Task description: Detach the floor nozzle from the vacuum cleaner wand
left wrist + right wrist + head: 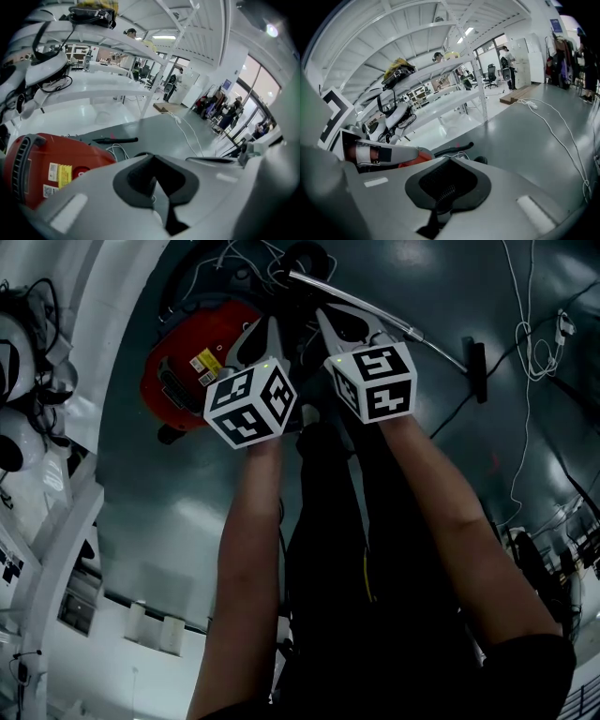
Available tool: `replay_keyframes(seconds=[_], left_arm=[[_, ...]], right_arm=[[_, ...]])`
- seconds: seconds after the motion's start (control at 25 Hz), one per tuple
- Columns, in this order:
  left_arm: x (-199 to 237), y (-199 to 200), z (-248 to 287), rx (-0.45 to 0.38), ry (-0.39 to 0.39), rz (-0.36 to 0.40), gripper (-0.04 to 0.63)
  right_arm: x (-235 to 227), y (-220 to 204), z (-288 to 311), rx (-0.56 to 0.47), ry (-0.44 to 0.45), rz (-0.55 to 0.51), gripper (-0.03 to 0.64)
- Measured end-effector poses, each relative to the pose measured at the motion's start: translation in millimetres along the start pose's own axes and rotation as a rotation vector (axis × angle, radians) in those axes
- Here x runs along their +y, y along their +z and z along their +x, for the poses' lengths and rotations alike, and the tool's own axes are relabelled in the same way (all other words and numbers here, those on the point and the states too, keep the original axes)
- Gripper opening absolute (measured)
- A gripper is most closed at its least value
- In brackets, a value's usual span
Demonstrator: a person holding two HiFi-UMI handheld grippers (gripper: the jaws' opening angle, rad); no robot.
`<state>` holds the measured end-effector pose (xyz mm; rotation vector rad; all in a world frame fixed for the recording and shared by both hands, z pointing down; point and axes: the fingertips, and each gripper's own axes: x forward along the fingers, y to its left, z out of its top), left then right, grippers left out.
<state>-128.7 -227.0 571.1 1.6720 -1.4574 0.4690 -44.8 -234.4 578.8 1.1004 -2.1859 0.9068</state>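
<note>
The red vacuum cleaner body (192, 367) lies on the grey floor at the upper left. A silver wand (375, 315) slants from the top centre down to the right, and the black floor nozzle (479, 371) sits across its far end. My left gripper (265, 332) hovers over the red body (51, 168) with its jaws together and nothing between them. Just right of it, my right gripper (328, 322) is shut and empty, close above the near part of the wand. A black tube (115, 139) lies behind the red body (412, 161).
White cables (525, 362) trail over the floor at the right. White shelving (56, 521) with helmets and gear runs along the left. A black cord (450, 413) leads away from the nozzle. People and office chairs stand far off in the hall (225, 112).
</note>
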Motion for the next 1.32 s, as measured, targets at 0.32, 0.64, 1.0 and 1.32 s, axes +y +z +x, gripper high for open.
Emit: replay_keyframes(seconds=[0.32, 0.64, 1.0, 1.32], left_arm=[[-1.6, -4.3, -1.1, 0.013, 0.005, 0.002, 0.009], [-4.7, -7.8, 1.1, 0.023, -0.007, 0.007, 0.009], [-4.2, -13.3, 4.3, 0.038, -0.013, 0.004, 0.009], [-4.2, -13.4, 8.7, 0.038, -0.015, 0.003, 0.009]], right_arm=[[3.1, 3.5, -7.3, -0.012, -0.002, 0.001, -0.008], [-0.5, 1.7, -6.0, -0.001, -0.01, 0.007, -0.008], [-4.9, 1.4, -2.4, 0.003, -0.005, 0.014, -0.008], [-4.6, -0.4, 1.3, 0.005, -0.001, 0.012, -0.008]])
